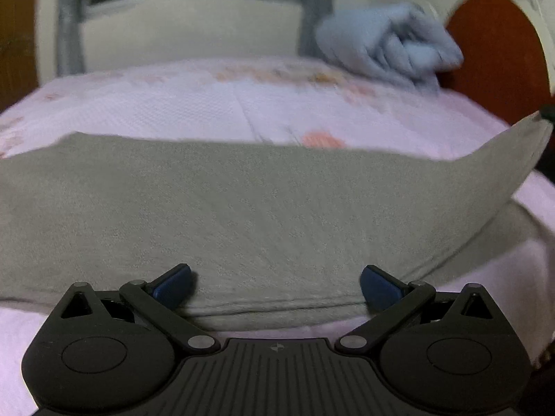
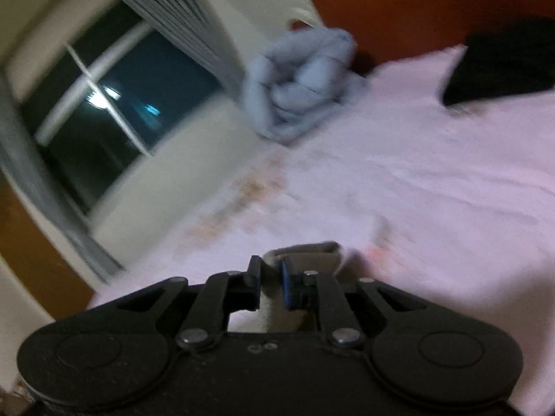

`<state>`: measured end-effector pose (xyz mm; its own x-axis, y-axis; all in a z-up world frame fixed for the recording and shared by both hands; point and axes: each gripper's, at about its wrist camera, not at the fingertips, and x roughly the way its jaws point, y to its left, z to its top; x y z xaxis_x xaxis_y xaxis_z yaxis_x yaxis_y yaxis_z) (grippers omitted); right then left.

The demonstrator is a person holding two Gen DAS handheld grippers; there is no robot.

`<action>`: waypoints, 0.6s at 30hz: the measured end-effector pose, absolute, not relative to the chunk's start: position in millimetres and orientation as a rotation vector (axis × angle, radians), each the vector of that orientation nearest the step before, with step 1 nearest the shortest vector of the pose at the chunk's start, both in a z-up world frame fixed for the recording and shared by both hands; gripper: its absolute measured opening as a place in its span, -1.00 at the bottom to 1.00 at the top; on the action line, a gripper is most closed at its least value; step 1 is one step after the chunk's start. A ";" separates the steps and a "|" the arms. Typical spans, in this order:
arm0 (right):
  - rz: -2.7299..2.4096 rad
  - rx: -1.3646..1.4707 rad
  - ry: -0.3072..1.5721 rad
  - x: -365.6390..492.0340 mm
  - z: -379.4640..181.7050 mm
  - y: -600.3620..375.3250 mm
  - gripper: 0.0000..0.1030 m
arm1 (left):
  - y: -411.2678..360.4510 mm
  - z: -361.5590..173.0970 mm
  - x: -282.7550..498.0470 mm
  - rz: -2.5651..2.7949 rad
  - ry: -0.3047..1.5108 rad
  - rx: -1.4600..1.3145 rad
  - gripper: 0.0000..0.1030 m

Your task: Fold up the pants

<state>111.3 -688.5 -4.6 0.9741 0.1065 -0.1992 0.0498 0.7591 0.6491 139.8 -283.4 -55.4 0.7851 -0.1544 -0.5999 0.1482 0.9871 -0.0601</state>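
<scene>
- While the pants (image 1: 242, 208) lay spread across the bed (image 1: 208, 104), the left gripper (image 1: 275, 286) stood with its jaws wide apart; its blue pads (image 1: 173, 286) sat over the near hem of the cloth without pinching it.
- The right gripper (image 2: 270, 286) was closed on a corner of the pants (image 2: 305, 253), with a strip of the grey cloth pinched between its black finger and its blue-padded one; the folded hem showed just beyond the tips.
- In the left wrist view, the right end of the pants rose off the bed to a drawn-up point at the frame's right edge, while the rest lay flat.
- The pants were a grey-green, matte knit with a fine nap and a stitched hem along the near edge.
- The bed carried a pale pink sheet with a small embossed weave and faded orange print.
- A light blue garment (image 1: 388, 45) sat bunched in soft rolls at the far corner, against a rounded red-brown headboard (image 1: 496, 55).
- A black cloth (image 2: 503, 66) lay on the sheet at the right of the right wrist view.
- A dark window (image 2: 114, 104) with grey curtains (image 2: 166, 10) stood beyond the bed.
</scene>
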 end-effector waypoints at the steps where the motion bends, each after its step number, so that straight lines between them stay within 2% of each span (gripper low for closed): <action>1: 0.052 0.717 0.200 109.8 -0.8 -689.2 -0.94 | -279.8 -53.7 134.4 -0.134 0.611 -0.025 1.00; 4: 0.038 0.764 0.201 106.1 -19.7 -698.8 -0.94 | -274.2 -58.6 135.2 -0.101 0.623 -0.028 1.00; 7: -0.150 0.972 0.504 112.5 -104.7 -732.6 -0.94 | -275.0 -64.0 141.9 -0.118 0.653 0.011 1.00; 8: -0.119 1.040 0.453 103.4 -119.6 -739.5 -1.00 | -274.7 -63.3 143.4 -0.122 0.658 0.011 1.00; 10: -0.115 1.052 0.410 93.3 -121.8 -741.0 -0.99 | -273.4 -63.2 145.8 -0.126 0.669 0.006 1.00; 12: -0.123 1.078 0.349 81.3 -116.1 -742.5 -0.76 | -276.0 -63.1 147.8 -0.126 0.675 0.018 1.00; 13: -0.133 1.100 0.313 73.5 -115.2 -744.5 -0.74 | -276.1 -63.0 148.7 -0.127 0.677 0.016 1.00; 18: -0.120 1.195 0.369 59.2 -128.1 -744.9 -0.75 | -277.6 -63.2 148.3 -0.126 0.674 0.009 1.00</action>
